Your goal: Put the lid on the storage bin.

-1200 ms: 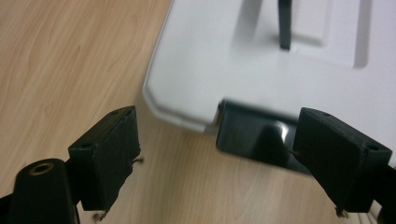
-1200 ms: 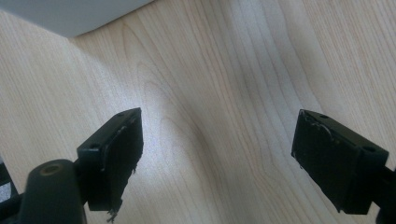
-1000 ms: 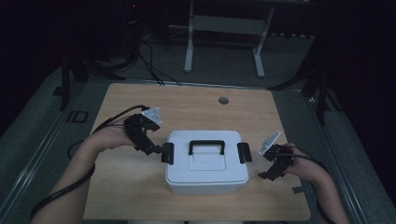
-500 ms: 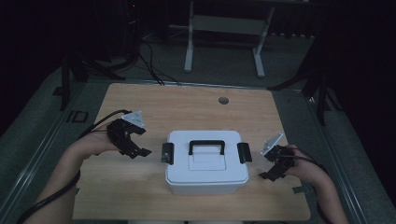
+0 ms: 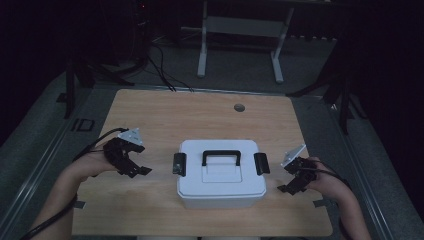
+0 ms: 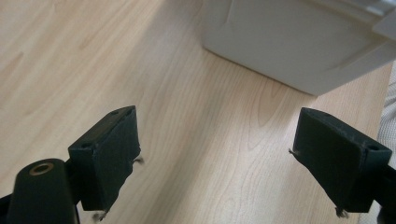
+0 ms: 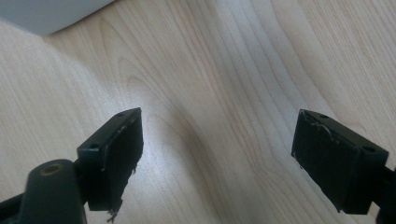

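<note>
Your left gripper (image 5: 134, 166) has its jaws wide apart and holds nothing; it hangs near the table's (image 5: 200, 112) left edge. Your right gripper (image 5: 295, 181), near the right edge, is also spread and empty. The box (image 5: 219, 175) stands between them, near the front edge.

right gripper (image 7: 217, 158) | fingers (image 7: 119, 156) wide apart, empty | wooden table (image 7: 233, 70) below | white box (image 7: 42, 14) corner top-left

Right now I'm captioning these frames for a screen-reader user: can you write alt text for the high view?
A white box with a black handle and a black latch on each side sits closed on a wooden table. A person's hands hold an open tool on either side, the left tool and right tool, both apart from the box. Dark floor and a metal stand lie beyond.
</note>
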Demonstrator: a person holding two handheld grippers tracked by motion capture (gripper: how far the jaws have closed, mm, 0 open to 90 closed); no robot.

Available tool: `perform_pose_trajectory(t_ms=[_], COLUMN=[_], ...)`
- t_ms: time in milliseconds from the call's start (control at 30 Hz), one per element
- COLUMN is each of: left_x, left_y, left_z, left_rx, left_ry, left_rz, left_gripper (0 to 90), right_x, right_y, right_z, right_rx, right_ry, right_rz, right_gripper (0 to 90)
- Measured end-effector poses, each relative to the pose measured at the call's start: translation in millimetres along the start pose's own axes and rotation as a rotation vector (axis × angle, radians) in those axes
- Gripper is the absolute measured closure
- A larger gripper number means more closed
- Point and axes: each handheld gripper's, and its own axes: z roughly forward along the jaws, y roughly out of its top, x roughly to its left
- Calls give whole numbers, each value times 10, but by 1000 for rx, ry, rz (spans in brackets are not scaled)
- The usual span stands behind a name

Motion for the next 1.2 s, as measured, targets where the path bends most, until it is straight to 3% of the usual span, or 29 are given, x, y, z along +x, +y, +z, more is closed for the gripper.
perform_pose_trajectory(t_ms=[433,600,867,1033,1200], left_x=[35,49,61,66,60], left_y=[-318,-474,-663,-731,-759], left_z=[143,224,347,412,436], left_rx=[-57,-33,-41,-48,-65], left_ry=[23,33,32,29,33], left_rz=[-41,-69,-106,-121,-122], left_gripper=[149,149,149,149,149], right_x=[2,-7,-22,-24,-17], right_y=[-65,-106,-182,-247,-328], right_z=[60,86,126,162,198], right_rx=[-51,-68,-109,-160,-237], right_ry=[-18,-25,-37,-54,-116], right_rz=[28,52,103,141,181], right_gripper=[163,162,162,142,135])
